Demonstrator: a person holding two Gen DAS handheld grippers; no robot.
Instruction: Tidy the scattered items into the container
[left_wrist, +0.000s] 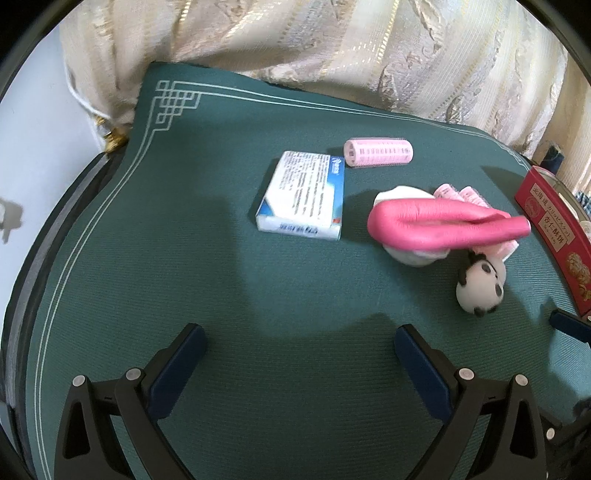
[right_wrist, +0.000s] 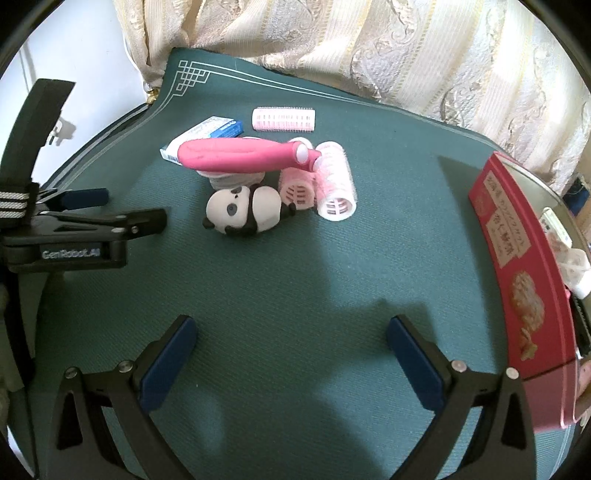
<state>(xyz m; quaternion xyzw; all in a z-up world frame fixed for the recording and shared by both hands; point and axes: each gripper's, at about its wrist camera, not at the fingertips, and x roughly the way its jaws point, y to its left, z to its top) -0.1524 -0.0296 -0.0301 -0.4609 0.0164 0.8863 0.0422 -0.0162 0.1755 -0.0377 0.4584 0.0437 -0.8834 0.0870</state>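
Note:
On the green mat lie a blue-and-white box (left_wrist: 303, 195) (right_wrist: 218, 129), a lone pink hair roller (left_wrist: 377, 152) (right_wrist: 283, 119), a folded pink foam curler (left_wrist: 443, 225) (right_wrist: 243, 154) resting on a white object, two more pink rollers (right_wrist: 325, 184) and a panda toy (left_wrist: 480, 288) (right_wrist: 243, 212). The red tin (left_wrist: 554, 240) (right_wrist: 517, 266) stands at the right with items inside. My left gripper (left_wrist: 299, 354) is open and empty, near of the box; it also shows at the left (right_wrist: 110, 210). My right gripper (right_wrist: 291, 350) is open and empty, near of the panda.
A cream patterned curtain (right_wrist: 369, 48) hangs behind the mat's far edge. A white wall (left_wrist: 33, 147) lies to the left. Bare green mat (right_wrist: 295, 288) stretches between the grippers and the pile.

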